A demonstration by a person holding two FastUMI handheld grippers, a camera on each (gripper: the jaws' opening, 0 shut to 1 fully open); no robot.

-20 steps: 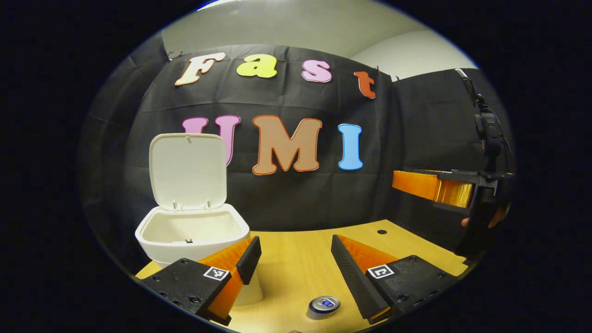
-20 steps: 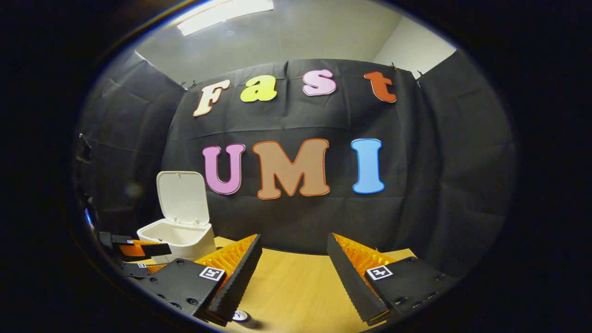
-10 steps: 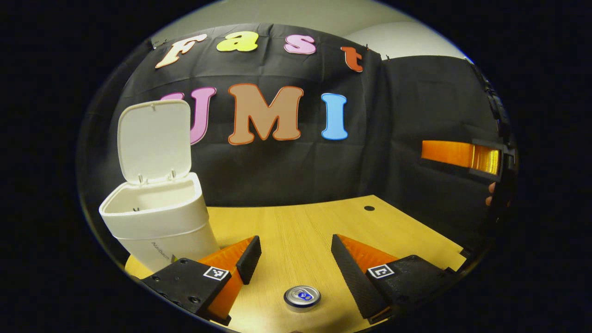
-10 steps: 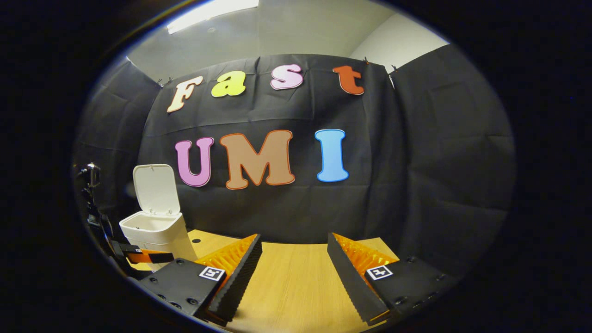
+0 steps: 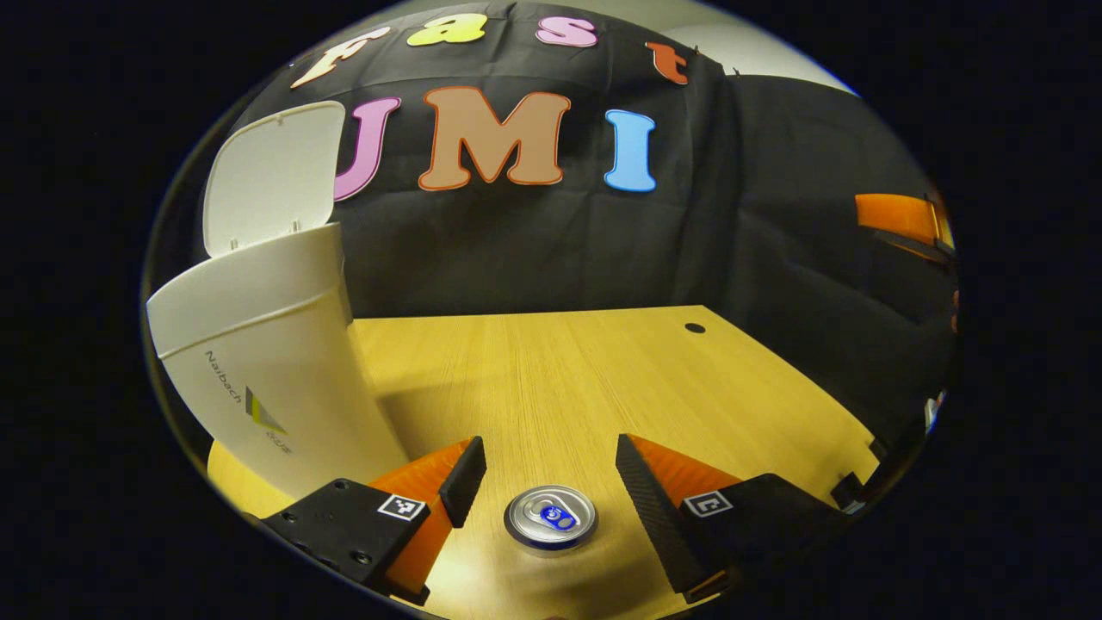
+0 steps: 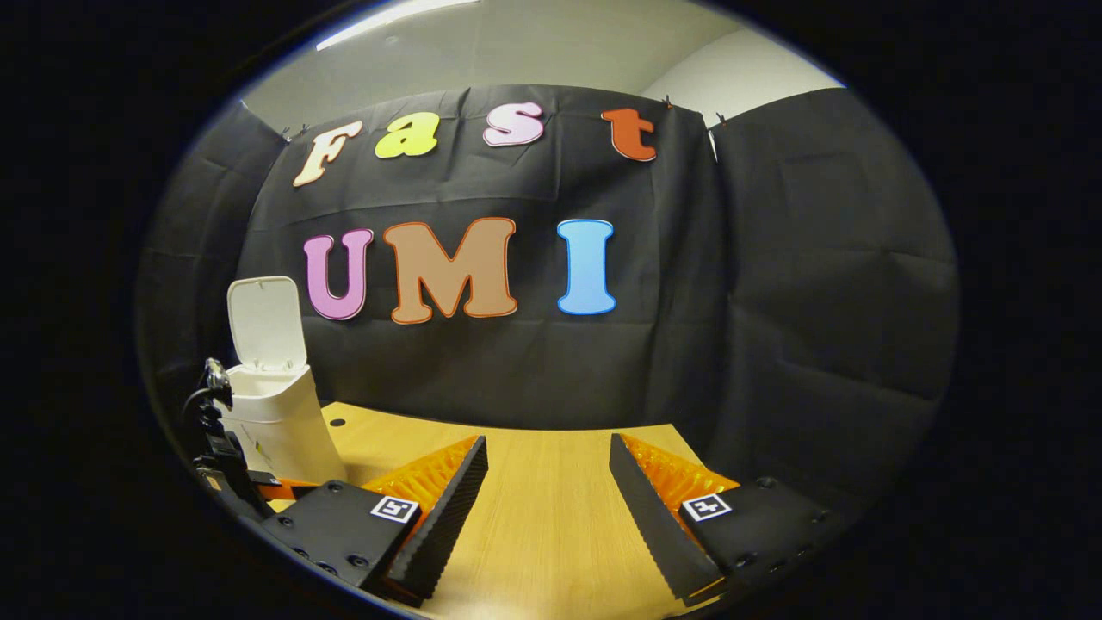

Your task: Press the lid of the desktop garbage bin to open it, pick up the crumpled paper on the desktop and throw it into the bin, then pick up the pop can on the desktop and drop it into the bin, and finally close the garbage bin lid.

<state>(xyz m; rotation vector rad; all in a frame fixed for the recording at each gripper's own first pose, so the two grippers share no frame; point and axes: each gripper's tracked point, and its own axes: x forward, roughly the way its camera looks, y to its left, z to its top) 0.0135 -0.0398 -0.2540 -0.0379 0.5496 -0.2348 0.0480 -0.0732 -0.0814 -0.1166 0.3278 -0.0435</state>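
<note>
In the left gripper view my left gripper (image 5: 551, 478) was spread apart around the upright pop can (image 5: 551, 517) beside the open-lidded bin (image 5: 258, 344), while in the right gripper view my right gripper (image 6: 548, 482) gaped above the desk (image 6: 551, 534).

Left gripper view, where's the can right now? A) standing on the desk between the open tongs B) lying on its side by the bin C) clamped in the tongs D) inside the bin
A: the can stands upright on the desk between the left tongs, open with gaps either side.
</note>
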